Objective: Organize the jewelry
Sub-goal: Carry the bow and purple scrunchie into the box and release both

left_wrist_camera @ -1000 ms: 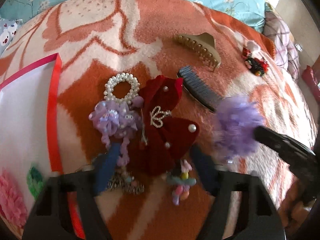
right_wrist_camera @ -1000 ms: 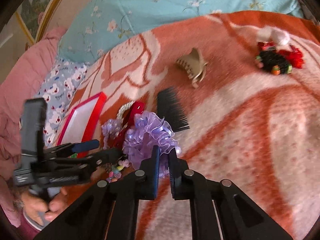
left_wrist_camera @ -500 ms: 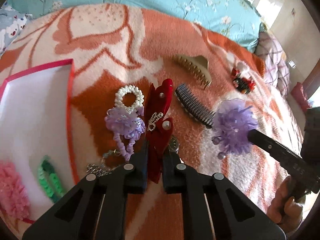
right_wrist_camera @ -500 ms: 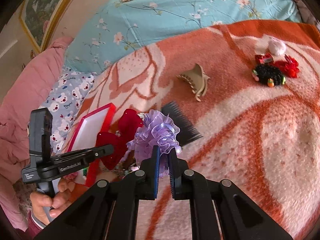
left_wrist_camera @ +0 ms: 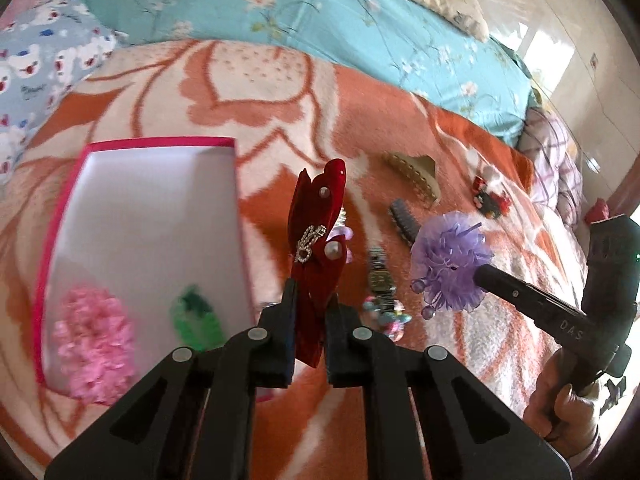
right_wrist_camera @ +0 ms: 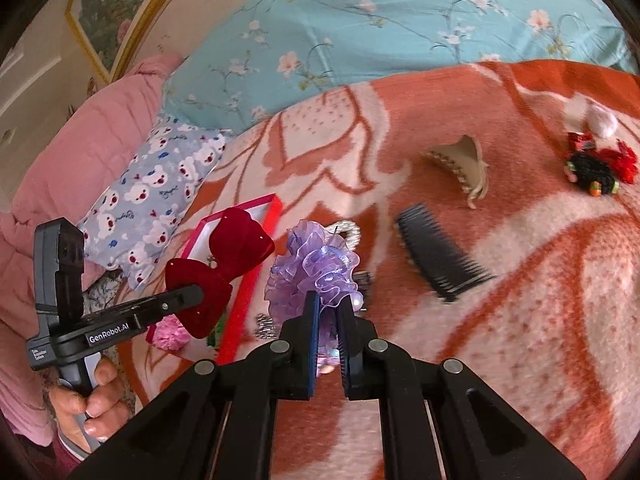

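Left wrist view: two grippers, left fingers (left_wrist_camera: 310,316) clamped on one red bow (left_wrist_camera: 316,216), right fingers (right_wrist_camera: 328,312) on one purple scrunchie (right_wrist_camera: 316,272).

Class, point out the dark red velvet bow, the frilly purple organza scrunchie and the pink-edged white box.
Dark red velvet bow (left_wrist_camera: 316,216): left wrist view, upper loop.
Frilly purple organza scrunchie (right_wrist_camera: 316,268): right wrist view, ruffled centre.
Pink-edged white box (left_wrist_camera: 152,208): left wrist view, bare white floor.

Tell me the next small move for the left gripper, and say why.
Probably carry it sideways over the pink-rimmed box. The left gripper is shut on the red velvet bow, lifted clear of the blanket, and the box beside it already holds a pink scrunchie and a green piece.
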A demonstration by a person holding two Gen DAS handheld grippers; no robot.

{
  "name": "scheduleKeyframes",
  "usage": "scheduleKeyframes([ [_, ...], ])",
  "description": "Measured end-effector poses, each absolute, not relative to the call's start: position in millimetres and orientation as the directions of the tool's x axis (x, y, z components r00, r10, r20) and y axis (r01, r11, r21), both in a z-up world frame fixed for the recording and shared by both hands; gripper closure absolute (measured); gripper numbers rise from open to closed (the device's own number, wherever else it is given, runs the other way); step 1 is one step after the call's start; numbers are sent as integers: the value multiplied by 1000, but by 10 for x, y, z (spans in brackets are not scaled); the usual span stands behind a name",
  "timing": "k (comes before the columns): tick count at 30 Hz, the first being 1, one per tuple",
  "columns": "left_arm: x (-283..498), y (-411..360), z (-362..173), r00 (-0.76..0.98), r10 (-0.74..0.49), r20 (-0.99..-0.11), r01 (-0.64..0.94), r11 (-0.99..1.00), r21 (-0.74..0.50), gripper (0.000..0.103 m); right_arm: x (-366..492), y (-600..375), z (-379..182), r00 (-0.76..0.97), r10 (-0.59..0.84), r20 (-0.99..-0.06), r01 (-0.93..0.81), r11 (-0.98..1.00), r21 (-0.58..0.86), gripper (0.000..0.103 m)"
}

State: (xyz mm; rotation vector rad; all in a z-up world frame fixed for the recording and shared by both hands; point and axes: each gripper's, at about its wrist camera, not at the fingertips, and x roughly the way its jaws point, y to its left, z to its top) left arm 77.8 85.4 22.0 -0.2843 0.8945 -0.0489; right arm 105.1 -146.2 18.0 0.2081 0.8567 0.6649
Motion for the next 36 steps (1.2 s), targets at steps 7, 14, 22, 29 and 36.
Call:
scheduleKeyframes([
  [7, 596, 1229, 241, 646, -92, -757, -155, 956, -248, 94, 987, -1013, 200, 416, 660, -625, -524, 736, 428, 95],
  [14, 452, 1572, 207, 648, -32, -761, -231, 944, -237, 94, 957, -440, 167, 347, 707, -617, -590, 676, 442, 95],
  [22, 365, 1964, 176, 642, 60, -765, -311, 932, -188, 94, 1074, 6, 33, 287, 734, -615, -600, 638, 483, 95],
  [29, 418, 2189, 63, 609, 143, -780, -364, 924, -115, 94, 1199, 328, -182, 238, 732, -638, -586, 632, 507, 95],
  [36, 538, 2187, -244, 539, 201, -818, -382, 924, -25, 94, 1283, 561, -426, 207, 702, -681, -572, 652, 498, 95],
])
